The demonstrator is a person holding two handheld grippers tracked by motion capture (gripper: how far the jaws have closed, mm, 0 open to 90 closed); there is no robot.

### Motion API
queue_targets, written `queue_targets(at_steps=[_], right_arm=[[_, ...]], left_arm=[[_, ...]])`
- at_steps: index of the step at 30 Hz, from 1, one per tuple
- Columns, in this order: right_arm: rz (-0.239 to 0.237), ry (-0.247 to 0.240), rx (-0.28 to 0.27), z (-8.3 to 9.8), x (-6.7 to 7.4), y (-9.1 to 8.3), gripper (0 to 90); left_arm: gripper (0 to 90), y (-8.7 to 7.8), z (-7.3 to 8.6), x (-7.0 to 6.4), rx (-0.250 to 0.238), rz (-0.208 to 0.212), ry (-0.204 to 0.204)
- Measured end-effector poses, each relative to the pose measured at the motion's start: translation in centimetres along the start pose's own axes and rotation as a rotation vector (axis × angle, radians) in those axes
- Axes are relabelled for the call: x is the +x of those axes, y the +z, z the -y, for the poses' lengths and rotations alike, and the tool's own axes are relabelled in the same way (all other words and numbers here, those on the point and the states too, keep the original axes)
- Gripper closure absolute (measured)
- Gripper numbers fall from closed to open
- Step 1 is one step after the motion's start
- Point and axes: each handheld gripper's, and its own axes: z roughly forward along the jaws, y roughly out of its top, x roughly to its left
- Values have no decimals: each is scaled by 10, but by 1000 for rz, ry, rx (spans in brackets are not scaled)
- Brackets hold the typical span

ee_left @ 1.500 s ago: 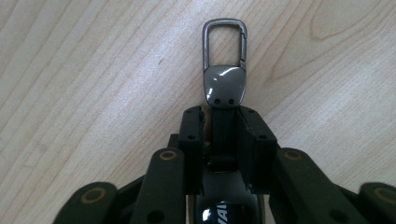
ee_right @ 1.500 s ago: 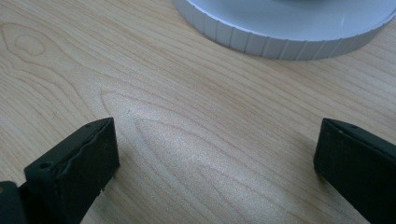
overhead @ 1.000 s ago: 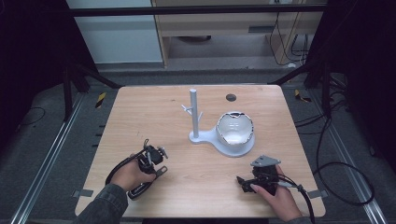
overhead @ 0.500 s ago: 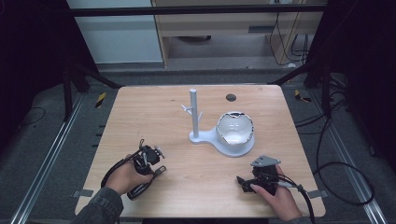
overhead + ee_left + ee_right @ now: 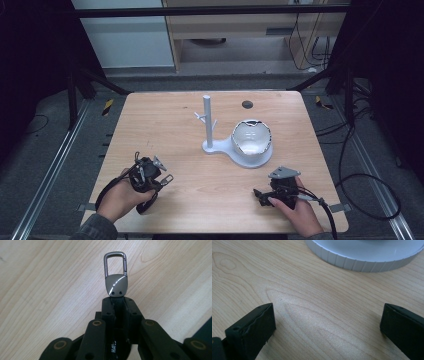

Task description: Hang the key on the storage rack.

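Holding a metal key clip (image 5: pixel 115 277) in our left gripper (image 5: pixel 159 176), clamped tight. Right gripper (image 5: pixel 327 327) gapes wide over the surface (image 5: pixel 170 125), nothing between.

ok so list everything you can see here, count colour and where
keyring clip: 1, dark metal, sticking out of the shut left gripper
stand: 1, pale grey, mid table, post with pegs and a round tray
bowl-like insert: 1, shiny white, in the stand's tray
table: 1, light wood
round hole: 1, dark, table's far edge
left gripper: 1, black, near left, shut on the clip
right gripper: 1, black, near right, open
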Motion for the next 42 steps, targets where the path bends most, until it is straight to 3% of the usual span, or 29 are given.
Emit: queue_targets(at_steps=[5, 6, 7, 8, 14, 23, 28, 42], right_arm=[[-2, 1, -1, 0, 0, 0, 5], [-2, 1, -1, 0, 0, 0, 5], [-1, 2, 0, 0, 0, 0, 5], [-1, 2, 0, 0, 0, 0, 5], [-3, 2, 0, 0, 0, 0, 5], [-1, 0, -1, 0, 0, 0, 4], [-2, 1, -1, 0, 0, 0, 4], [-2, 1, 0, 0, 0, 0, 4]], left_arm=[[802, -24, 13, -2, -112, -25, -24], [802, -24, 13, -2, -112, -25, -24], [802, -31, 15, -1, -150, -34, -33], [802, -31, 15, -1, -150, -34, -33], [802, -41, 11, 1, -287, -65, -72], [802, -43, -6, 5, -338, -63, -83], [801, -50, -10, 2, -393, -68, -90], [801, -61, -31, -8, -449, -72, -48]])
